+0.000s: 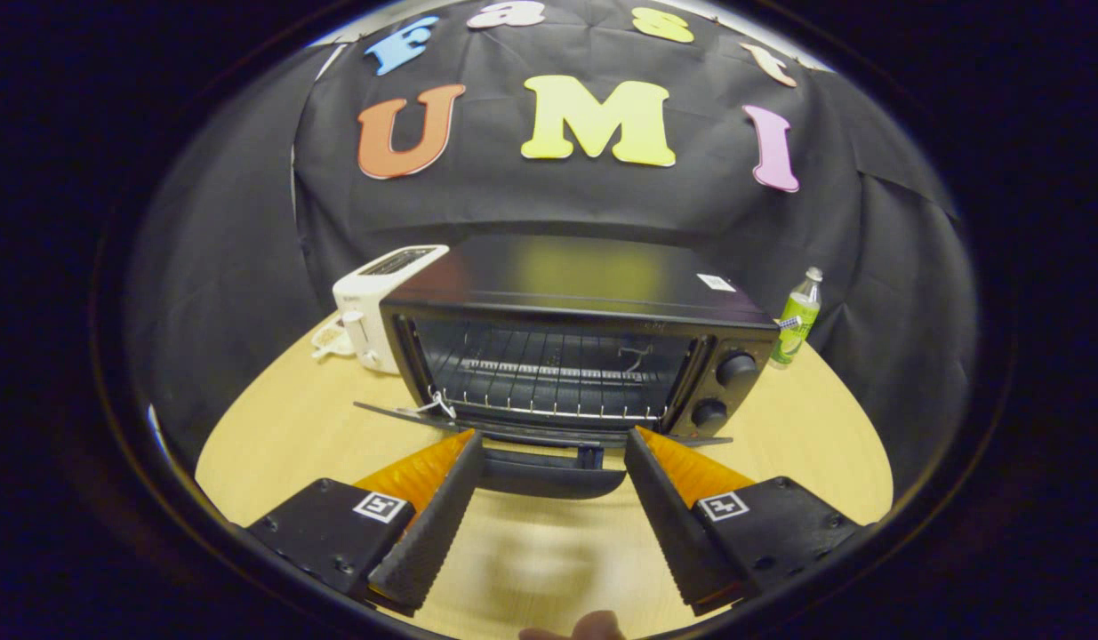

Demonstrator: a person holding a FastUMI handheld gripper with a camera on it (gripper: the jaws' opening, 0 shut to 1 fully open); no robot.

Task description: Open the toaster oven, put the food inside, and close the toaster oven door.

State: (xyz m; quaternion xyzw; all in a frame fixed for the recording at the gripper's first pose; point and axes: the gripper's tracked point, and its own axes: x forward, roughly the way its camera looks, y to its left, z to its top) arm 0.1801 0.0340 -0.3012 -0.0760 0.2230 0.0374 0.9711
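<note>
1. Black metal toaster oven (593,293) sits in the middle of a pale wooden counter (273,427), facing the gripper (553,440), with its two knobs (736,369) on the right of the front.
2. Its door (406,414) is folded down flat toward the fingers, and the door handle (549,476) lies between the two fingertips.
3. Fingers are spread wide apart and grip nothing (neither one can be seen pressing on the handle), which fits a door just let go or about to be taken.
4. Inside the oven there is a bare wire rack (549,378); no food lies on it, so by my reading the loading step is not yet done.
5. Beside the oven on the left stands a white pop-up toaster (371,302); a green-labelled bottle (797,318) stands at its right.
6. Food itself cannot be picked out here.
</note>
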